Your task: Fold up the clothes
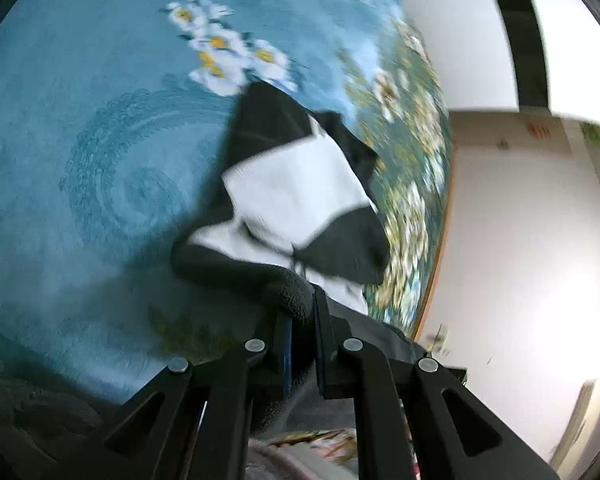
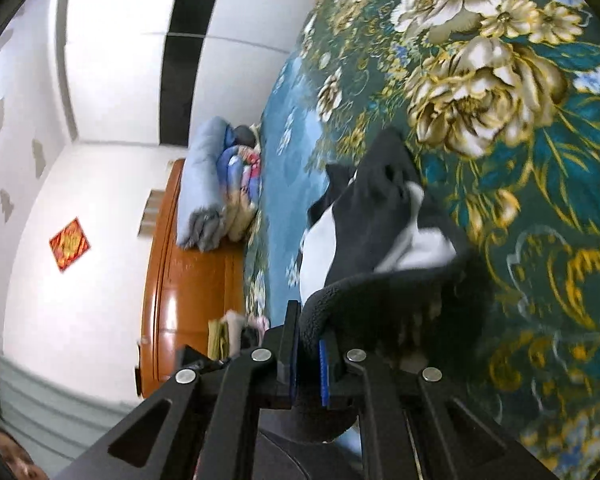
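A black and white fleece garment hangs bunched over the blue floral bedspread. My left gripper is shut on a thick black fleece edge of it, and the cloth stretches away from the jaws. In the right wrist view the same garment drapes from my right gripper, which is shut on another black fleece edge. Both views are tilted and somewhat blurred. The lower part of the garment is hidden behind the fingers.
The bedspread has large gold and white flowers on dark green. Folded quilts and a blue pillow lie against an orange wooden headboard. White walls and a red wall decoration stand beyond. Part of a person shows at the bottom left.
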A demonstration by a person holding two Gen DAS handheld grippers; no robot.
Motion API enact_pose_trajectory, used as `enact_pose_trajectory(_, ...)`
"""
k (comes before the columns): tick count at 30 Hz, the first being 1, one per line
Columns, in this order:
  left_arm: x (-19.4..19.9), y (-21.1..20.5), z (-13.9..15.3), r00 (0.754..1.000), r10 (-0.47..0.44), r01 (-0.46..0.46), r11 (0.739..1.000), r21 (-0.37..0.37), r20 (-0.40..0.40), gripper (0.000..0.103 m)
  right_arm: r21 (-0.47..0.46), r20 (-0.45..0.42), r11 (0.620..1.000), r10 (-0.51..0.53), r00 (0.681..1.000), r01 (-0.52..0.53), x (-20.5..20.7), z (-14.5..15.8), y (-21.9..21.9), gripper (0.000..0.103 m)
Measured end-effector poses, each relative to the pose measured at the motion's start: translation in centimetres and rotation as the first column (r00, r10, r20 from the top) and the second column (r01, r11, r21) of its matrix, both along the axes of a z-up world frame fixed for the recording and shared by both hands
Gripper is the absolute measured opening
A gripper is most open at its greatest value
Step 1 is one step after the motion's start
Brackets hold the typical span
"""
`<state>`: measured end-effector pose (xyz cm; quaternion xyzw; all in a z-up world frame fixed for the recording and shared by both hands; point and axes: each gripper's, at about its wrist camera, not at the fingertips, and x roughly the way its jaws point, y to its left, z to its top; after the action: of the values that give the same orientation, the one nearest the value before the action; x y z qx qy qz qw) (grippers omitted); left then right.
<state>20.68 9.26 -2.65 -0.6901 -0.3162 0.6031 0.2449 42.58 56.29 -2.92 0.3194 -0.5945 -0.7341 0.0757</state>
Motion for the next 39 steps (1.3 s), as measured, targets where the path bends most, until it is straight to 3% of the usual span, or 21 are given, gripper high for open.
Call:
enact_pose_trajectory(7,-6.8,0.5,-5.6,0.972,0.176,-0.183,0.983,0.03,0.157,0.009,-0.049,0.069,0.998,-0.026,0.997,0.03,-10.5,-1.6,3.0,0.008)
enact_pose_trajectory(11,-9.1,1.4,-8.5,0.957,0.208,-0.214,0.977,0.012,0.202,0.009,-0.061,0.141,0.997,-0.04,0.989,0.049,-15.3,-3.7,3.9,0.011)
enact_pose_trajectory(15,-9.9,1.9,-10.0,0.952,0.206,-0.223,0.973,0.053,0.228,0.011,-0.07,0.203,0.996,-0.043,0.978,0.059,-17.7,-5.5,4.6,0.012)
enact_pose_trajectory(17,-10.1,2.0,-10.2,0.957,0.192,-0.213,0.974,0.079,0.217,0.015,-0.07,0.216,0.996,-0.043,0.975,0.059,-18.0,-5.9,4.9,0.013)
enact_pose_trajectory(18,-10.2,2.0,-10.1,0.961,0.186,-0.209,0.973,0.097,0.205,0.022,-0.065,0.218,0.996,-0.044,0.975,0.059,-18.0,-5.9,5.0,0.014)
enact_pose_trajectory(21,-10.2,1.8,-8.8,0.972,0.184,-0.205,0.967,0.149,0.143,0.038,-0.056,0.21,0.996,-0.063,0.976,0.076,-17.3,-5.5,5.4,0.033)
enact_pose_trajectory(22,-10.2,1.7,-8.2,0.975,0.187,-0.205,0.965,0.164,0.119,0.041,-0.043,0.198,0.996,-0.074,0.977,0.084,-17.0,-5.0,5.7,0.046)
enact_pose_trajectory(24,-9.9,1.5,-7.0,0.981,0.185,-0.193,0.966,0.174,0.065,0.044,-0.014,0.172,0.996,-0.088,0.981,0.092,-16.5,-3.9,6.1,0.052)
enact_pose_trajectory(28,-8.4,2.1,-5.3,0.993,0.106,-0.101,0.991,0.084,-0.056,0.045,0.096,0.184,0.994,-0.061,0.981,0.044,-16.0,-2.1,5.7,0.053)
enact_pose_trajectory(32,-6.9,2.6,-3.6,0.986,0.015,-0.018,1.0,-0.018,-0.167,0.045,0.193,0.22,0.98,0.008,0.976,-0.051,-17.4,-1.8,4.0,0.053)
enact_pose_trajectory(35,-5.8,3.1,-2.3,0.968,-0.06,0.037,0.994,-0.099,-0.243,0.045,0.265,0.262,0.957,0.048,0.964,-0.12,-19.0,-1.9,2.3,0.053)
enact_pose_trajectory(39,-4.4,4.9,-2.0,0.936,-0.203,0.132,0.959,-0.25,-0.286,0.045,0.358,0.297,0.915,0.076,0.952,-0.185,-20.1,-1.9,0.3,0.053)
